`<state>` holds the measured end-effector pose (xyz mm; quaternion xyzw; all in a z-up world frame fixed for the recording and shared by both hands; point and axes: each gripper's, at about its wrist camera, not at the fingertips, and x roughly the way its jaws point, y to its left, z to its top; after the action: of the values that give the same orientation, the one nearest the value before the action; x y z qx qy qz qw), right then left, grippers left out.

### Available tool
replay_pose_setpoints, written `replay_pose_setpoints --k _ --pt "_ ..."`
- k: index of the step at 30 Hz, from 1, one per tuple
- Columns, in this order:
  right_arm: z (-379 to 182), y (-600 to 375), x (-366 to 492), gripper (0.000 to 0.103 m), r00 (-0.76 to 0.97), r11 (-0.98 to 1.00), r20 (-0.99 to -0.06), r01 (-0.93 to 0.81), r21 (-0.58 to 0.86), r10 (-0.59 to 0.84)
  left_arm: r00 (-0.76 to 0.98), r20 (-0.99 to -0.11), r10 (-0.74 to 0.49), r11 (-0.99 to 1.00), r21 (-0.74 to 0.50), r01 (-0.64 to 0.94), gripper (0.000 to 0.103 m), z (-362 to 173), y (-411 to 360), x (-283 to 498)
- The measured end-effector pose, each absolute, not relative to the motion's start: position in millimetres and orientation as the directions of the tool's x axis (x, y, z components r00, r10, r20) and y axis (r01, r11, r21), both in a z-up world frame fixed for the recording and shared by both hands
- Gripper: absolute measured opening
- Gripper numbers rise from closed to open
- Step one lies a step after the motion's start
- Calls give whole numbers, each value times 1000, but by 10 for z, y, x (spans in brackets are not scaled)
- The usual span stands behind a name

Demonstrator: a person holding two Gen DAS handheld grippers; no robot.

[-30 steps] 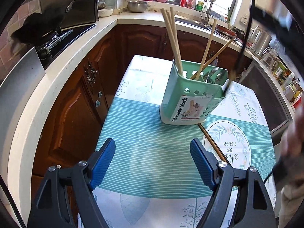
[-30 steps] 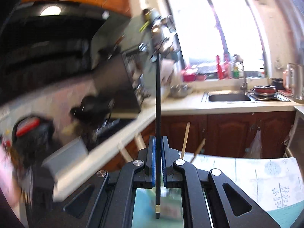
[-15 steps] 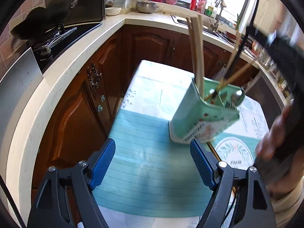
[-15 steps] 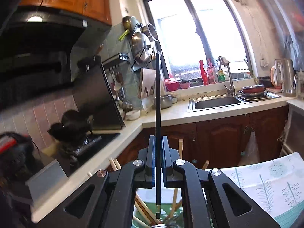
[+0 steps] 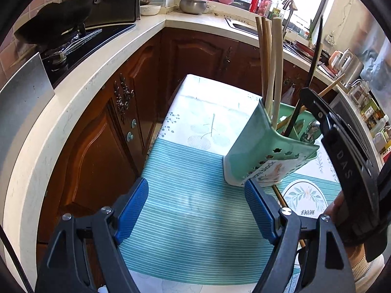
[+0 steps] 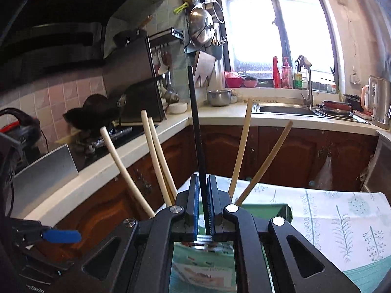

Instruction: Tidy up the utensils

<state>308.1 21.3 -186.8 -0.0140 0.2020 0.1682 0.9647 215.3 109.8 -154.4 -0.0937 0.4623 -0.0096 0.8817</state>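
While the right gripper (image 6: 202,205) pinches a black chopstick (image 6: 195,131) between its blue pads, the stick's low end dips into the green holder (image 5: 264,156) just under it. The left gripper (image 5: 195,210) hangs wide open with nothing in it, the holder just ahead of its right finger

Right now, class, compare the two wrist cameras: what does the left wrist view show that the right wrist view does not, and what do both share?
Only the left wrist view shows the left gripper, open and empty, and a wooden chopstick lying on the tablecloth.

Only the right wrist view shows the pots hanging by the window.

Both show the green utensil holder, the black chopstick clamped in the right gripper, and the sink.
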Motion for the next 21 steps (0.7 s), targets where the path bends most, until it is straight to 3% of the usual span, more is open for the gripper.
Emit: replay_pose_setpoints --k 2,4,5,10,21 --pt "-1915 250 3006 18 860 940 -401 -341 11 317 571 -815 -104 982 -176 -72 79 -1546 1098 2133" --pt "-1931 245 2879 39 862 937 -397 -349 -17 314 568 -817 -105 982 -176 -73 79 -1543 1089 2116" --pt "-1927 234 2809 40 867 936 -389 -350 -29 312 567 -817 -106 982 -177 -71 79 -1540 1080 2104" --pt "-1819 112 2534 41 860 941 -413 -337 -21 299 566 -817 -111 982 -178 -64 79 -1515 1029 2026" --pt "-1814 -534 1940 41 768 951 -590 -309 0 249 538 -831 -139 987 -163 3 79 -1481 721 1745"
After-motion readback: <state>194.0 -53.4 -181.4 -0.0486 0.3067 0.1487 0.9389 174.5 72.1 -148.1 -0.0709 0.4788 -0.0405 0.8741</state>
